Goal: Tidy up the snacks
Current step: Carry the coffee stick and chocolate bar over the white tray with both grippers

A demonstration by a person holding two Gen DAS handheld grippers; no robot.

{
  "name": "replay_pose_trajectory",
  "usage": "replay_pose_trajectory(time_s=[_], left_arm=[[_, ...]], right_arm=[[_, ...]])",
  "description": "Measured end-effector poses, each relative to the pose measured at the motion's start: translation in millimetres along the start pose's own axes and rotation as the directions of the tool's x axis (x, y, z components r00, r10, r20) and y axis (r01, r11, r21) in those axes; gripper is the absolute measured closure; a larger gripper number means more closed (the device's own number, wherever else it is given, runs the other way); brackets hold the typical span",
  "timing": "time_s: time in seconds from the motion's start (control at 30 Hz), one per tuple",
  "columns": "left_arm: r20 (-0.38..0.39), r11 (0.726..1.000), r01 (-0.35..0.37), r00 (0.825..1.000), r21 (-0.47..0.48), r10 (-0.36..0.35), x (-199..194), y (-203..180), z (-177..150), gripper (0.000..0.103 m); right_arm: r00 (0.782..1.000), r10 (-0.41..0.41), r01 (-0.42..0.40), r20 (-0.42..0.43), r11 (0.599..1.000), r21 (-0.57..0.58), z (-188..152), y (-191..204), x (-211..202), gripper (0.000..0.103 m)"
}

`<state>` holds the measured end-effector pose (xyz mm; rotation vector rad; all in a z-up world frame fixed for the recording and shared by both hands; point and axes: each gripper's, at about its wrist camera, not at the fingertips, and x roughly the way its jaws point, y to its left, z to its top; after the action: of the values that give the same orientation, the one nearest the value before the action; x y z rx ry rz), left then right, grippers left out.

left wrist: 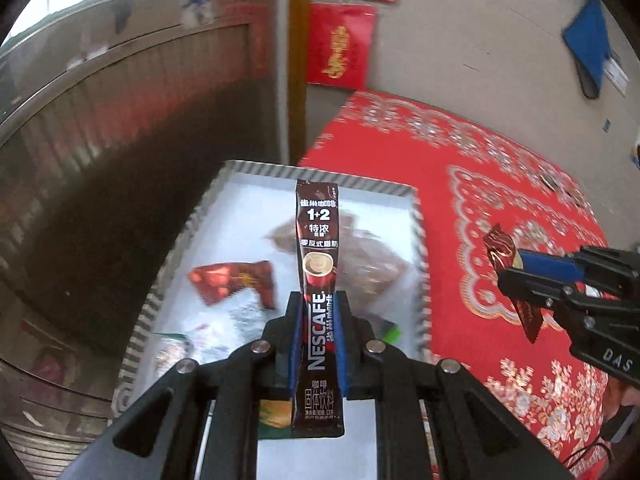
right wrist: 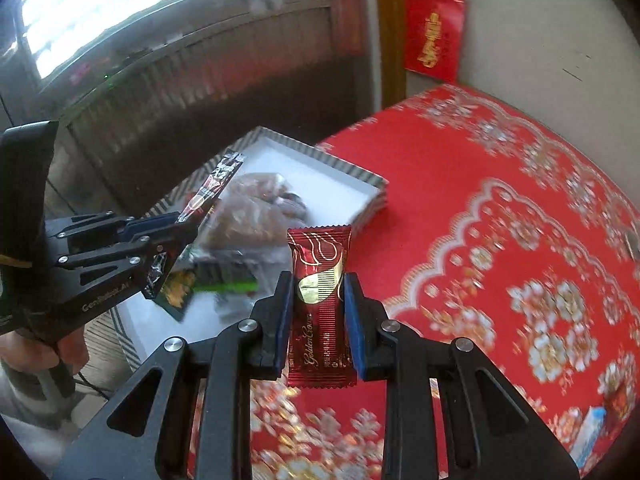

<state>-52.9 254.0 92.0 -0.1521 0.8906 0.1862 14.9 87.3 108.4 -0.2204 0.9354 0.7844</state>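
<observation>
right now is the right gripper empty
No, the right gripper is shut on a dark red wrapped snack bar, which stands upright between its blue pads over the red tablecloth.

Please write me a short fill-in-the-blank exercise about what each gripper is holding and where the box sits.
1. The left gripper is shut on a ____ stick labelled Nescafe.
2. The right gripper is shut on a red ____ wrapper printed Golden Crown.
3. The white box with the striped rim rests on a ____ tablecloth.
4. Inside the box lies a clear ____ bag of brown snacks.

Missing words: coffee; candy; red; plastic
</observation>
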Motion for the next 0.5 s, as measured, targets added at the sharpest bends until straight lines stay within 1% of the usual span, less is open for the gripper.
replay_pose_trajectory(time_s=[0.23, 0.5], left_arm=[[-0.028, 0.998, -0.036, 0.999, -0.055, 0.034, 16.0, 35.6, 2.9, 0.087], [-0.069, 0.994, -0.051, 0.997, -0.096, 0.044, 40.7, 51.9, 4.8, 0.087]], right_arm=[[0.999, 0.048, -0.048, -0.015, 0.999, -0.025, 21.3, 24.9, 31.0, 0.079], [0.993, 0.111, -0.113, -0.035, 0.991, -0.066, 37.8, 59.3, 50.4, 0.079]])
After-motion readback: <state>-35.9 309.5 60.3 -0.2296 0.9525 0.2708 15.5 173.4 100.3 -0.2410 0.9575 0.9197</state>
